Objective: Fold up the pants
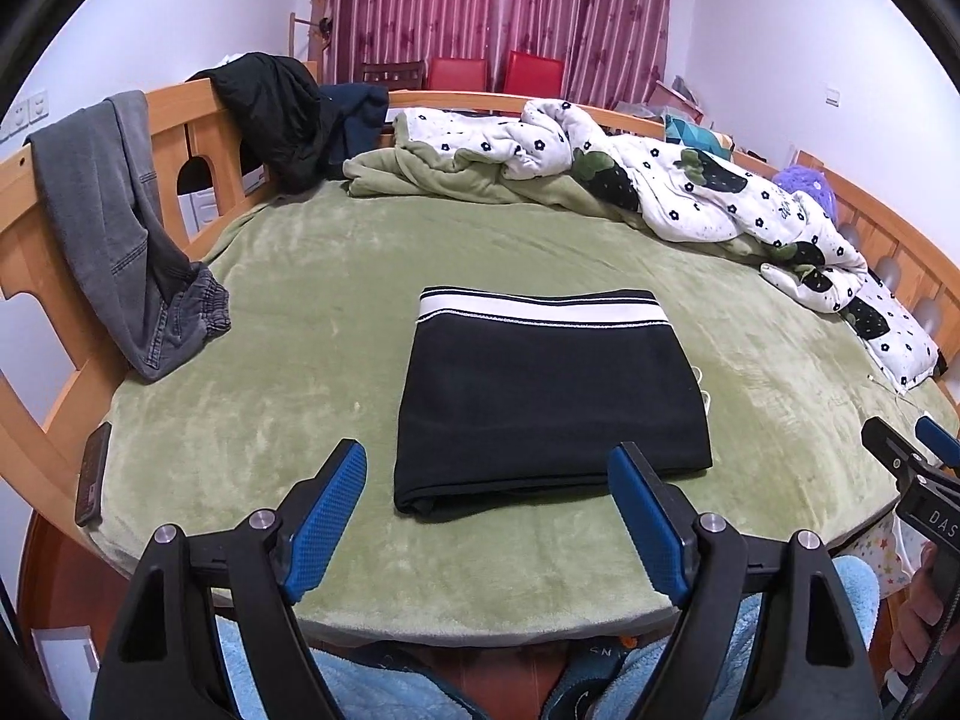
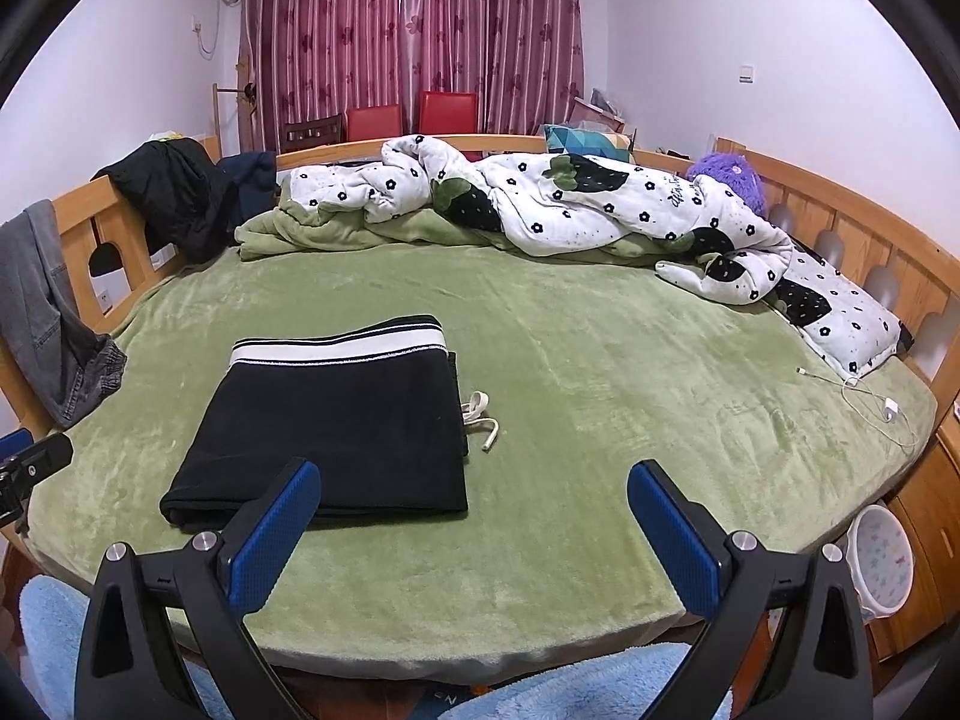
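Note:
The black pants lie folded into a neat rectangle on the green bed cover, with the white-striped waistband at the far edge. They also show in the right wrist view, with a white drawstring poking out at their right side. My left gripper is open and empty, held just above the near edge of the pants. My right gripper is open and empty, near the bed's front edge, to the right of the pants. Its tip shows in the left wrist view.
Grey jeans and dark clothes hang on the wooden bed rail at left. A flowered quilt is bunched along the far and right side. A phone lies at the left edge. A white charger cable lies at right.

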Tool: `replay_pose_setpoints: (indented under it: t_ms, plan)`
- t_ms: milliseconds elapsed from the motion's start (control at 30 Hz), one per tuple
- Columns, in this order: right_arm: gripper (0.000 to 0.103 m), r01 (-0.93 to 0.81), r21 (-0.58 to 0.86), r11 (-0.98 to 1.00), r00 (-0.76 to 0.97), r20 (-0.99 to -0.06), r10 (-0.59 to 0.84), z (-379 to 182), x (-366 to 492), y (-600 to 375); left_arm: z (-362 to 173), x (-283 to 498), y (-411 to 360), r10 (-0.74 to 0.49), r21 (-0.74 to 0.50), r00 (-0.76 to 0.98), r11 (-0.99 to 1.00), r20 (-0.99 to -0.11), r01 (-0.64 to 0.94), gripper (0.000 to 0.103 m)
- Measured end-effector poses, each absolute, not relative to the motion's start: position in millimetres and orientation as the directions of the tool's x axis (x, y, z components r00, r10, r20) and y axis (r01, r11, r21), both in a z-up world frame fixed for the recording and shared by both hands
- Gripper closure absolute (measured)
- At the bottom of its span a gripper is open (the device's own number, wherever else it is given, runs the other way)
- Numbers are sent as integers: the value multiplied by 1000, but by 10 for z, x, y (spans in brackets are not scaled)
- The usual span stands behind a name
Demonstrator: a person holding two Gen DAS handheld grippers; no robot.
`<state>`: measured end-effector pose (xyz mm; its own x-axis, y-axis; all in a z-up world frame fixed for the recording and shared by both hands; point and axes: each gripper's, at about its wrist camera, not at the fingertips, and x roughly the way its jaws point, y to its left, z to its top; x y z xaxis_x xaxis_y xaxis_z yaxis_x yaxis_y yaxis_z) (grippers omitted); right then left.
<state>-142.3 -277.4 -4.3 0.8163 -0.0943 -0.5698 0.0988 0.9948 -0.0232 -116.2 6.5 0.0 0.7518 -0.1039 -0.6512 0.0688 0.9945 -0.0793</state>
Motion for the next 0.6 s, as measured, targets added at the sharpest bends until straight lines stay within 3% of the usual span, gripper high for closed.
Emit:
replay_pose_setpoints:
  t_ms: [600]
  plan:
    - [0,105,-21,994,817,-568,-99,9,-1465,-2740,11,-1176,94,-108,-83,753,994,-650,71,21]
